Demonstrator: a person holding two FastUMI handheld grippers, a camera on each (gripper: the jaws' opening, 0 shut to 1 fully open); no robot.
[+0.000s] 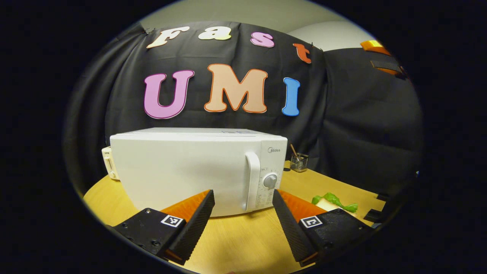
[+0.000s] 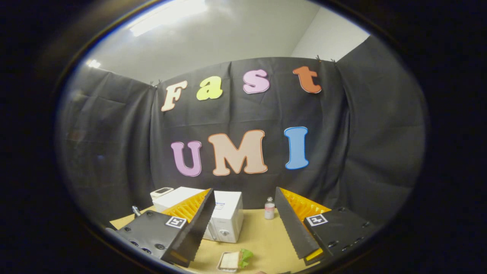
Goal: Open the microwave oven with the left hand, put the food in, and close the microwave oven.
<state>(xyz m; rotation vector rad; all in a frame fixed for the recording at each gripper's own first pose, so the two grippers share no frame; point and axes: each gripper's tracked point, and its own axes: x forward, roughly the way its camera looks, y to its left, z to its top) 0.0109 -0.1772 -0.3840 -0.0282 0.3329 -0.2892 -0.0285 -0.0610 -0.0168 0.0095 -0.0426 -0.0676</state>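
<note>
Booth wall: black cloth [image 2: 114, 125] — draped behind wooden table [image 1: 236, 239]; pale ceiling [image 2: 228, 34] with bright light strip [image 2: 167, 15] above

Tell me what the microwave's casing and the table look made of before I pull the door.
Microwave: smooth white casing with a soft sheen, likely painted metal or plastic; its handle looks like moulded plastic. Table: light wood-grain top, matte, maybe laminate.

white microwave [image 1: 182, 171] — tan wooden table [image 1: 236, 236], green-leafed food [image 1: 335, 202]

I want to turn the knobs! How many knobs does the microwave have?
1 that I can see: a round knob on the microwave front, right of the door handle. A gripper finger covers the panel's bottom, so another may be hidden.
</note>
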